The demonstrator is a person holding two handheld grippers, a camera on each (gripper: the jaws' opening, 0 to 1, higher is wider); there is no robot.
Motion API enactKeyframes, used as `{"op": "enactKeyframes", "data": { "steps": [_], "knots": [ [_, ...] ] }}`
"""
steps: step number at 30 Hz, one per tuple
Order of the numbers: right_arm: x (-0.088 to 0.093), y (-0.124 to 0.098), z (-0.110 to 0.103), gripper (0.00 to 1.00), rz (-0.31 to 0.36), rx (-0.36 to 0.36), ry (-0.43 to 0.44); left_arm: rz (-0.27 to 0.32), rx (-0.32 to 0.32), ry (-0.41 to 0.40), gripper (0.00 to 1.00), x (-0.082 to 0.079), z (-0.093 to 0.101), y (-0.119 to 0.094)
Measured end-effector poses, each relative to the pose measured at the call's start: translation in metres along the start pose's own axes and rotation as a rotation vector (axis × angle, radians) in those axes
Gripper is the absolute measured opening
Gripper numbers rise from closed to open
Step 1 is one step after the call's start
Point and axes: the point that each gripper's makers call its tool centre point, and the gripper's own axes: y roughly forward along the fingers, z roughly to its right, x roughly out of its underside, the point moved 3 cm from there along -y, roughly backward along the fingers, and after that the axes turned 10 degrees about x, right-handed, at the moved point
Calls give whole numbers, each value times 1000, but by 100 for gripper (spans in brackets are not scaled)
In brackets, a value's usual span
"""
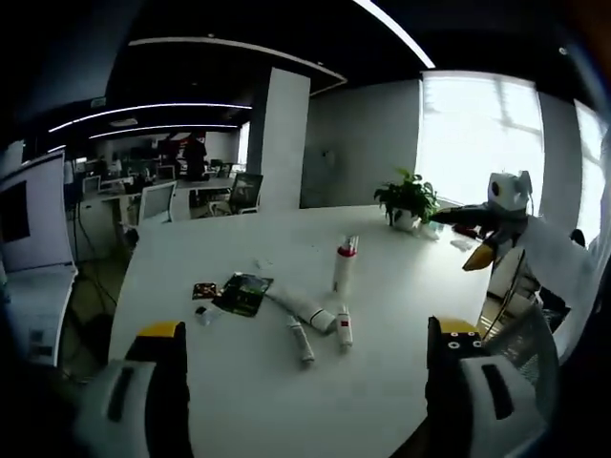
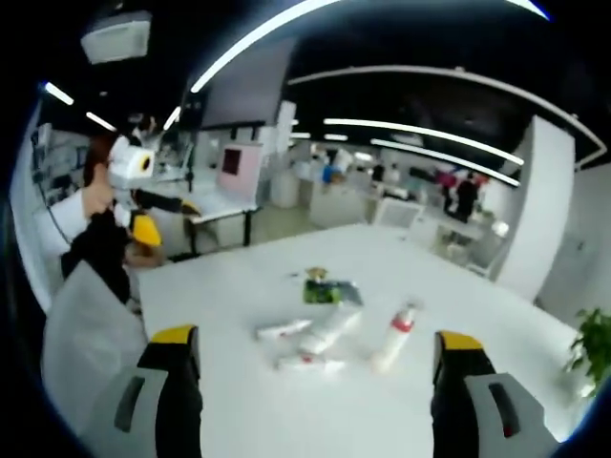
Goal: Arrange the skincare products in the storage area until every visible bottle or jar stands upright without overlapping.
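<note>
Jaws of the left gripper [image 1: 310,358] stand spread wide at the bottom of the left gripper view, nothing between them, hovering over the near edge of the white bench [image 1: 239,391]. Beyond them, toward 12 o'clock, a white bottle with a red band [image 1: 345,264] stands upright. Just nearer, three white tubes lie flat: a thick one [image 1: 304,309] at the middle, a thin one [image 1: 301,340] toward 6 o'clock of it, and a short one with red print [image 1: 344,326] at its 4 o'clock side. A dark green packet [image 1: 242,293] lies at 9 o'clock of the tubes, with a small dark sachet [image 1: 204,290] just beside it. A potted plant [image 1: 410,200] sits at the far edge, around 1 o'clock.

In the right gripper view, the right gripper [image 2: 315,367] is likewise spread apart and empty above the bench [image 2: 239,420]. The same red-banded bottle [image 2: 395,338] stands tilted in this rolled view, toward 1 o'clock from the jaws; the tubes [image 2: 315,334] lie at 12 o'clock, the green packet [image 2: 329,291] past them. A grey chair back [image 2: 86,343] sits at 9 o'clock.
</note>
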Motion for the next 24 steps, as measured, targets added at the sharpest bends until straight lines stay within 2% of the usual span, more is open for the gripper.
{"op": "enactKeyframes", "data": {
  "steps": [3, 7, 11, 16, 24],
  "knots": [
    [2, 1, 3, 100, 1, -18, -23, 7, -4, 13, 99, -5, 4, 6],
    [3, 4, 5, 100, 26, -48, -2, 18, 0, 3, 99, -12, 9, 15],
    [2, 8, 8, 100, 40, -55, 2, 40, 17, 8, 99, -21, 16, 24],
    [1, 19, 10, 100, 40, -55, 20, 32, 42, -5, 99, -24, 16, 39],
    [8, 39, 8, 100, 25, -57, 23, -12, 95, -4, 99, -15, 14, 61]
  ]
}}
